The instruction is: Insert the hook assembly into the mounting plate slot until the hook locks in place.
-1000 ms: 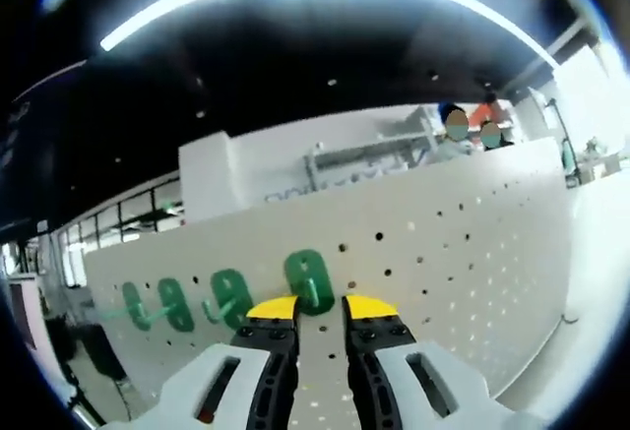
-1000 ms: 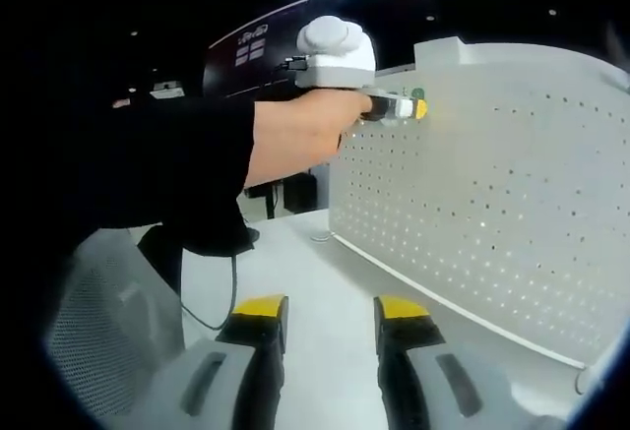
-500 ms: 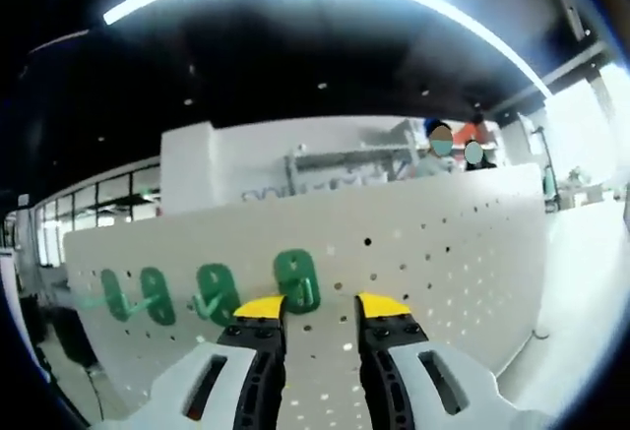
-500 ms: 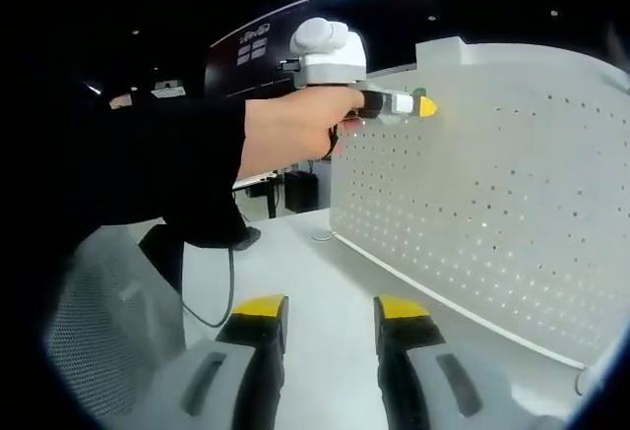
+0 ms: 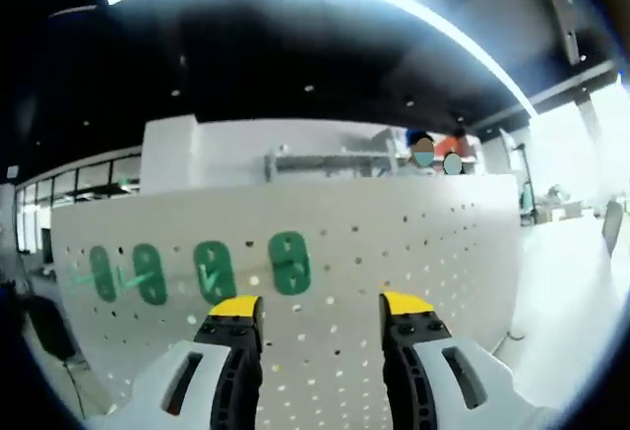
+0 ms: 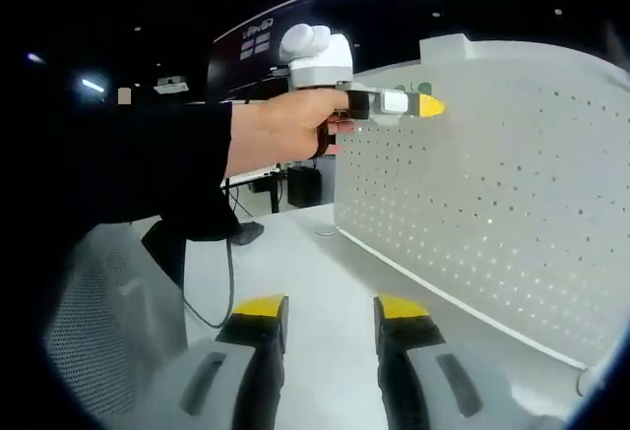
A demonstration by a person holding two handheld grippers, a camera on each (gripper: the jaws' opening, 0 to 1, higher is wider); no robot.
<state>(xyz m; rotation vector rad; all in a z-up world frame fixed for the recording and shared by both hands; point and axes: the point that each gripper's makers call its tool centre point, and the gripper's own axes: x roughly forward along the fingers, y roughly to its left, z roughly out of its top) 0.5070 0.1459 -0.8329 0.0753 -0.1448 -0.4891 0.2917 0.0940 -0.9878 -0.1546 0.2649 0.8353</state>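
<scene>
Hooks: four green hooks sat on the white pegboard (image 5: 413, 253); the rightmost hook (image 5: 289, 263) hung at about 11 o'clock from the left gripper (image 5: 320, 304), just above and between its yellow tips.
Long axis: that hook's plate stood upright on the board, with three hooks (image 5: 148, 275) in a row off at 9 o'clock.
Left gripper: fingers (image 5: 233, 308) spread wide, holding nothing, the hook clear of both tips.
Right gripper (image 6: 330, 308): fingers apart and empty, low over the white tabletop (image 6: 325, 273), pegboard away at 2 o'clock.
Nearer hand: the left, by a long way; in the right gripper view it sat high at the board's upper edge, at 12 o'clock, in the person's hand (image 6: 285, 135).
Seating: whether the rightmost hook was locked in, I couldn't tell.
Next move, my call: close straight ahead and slightly up-left onto that hook.
</scene>
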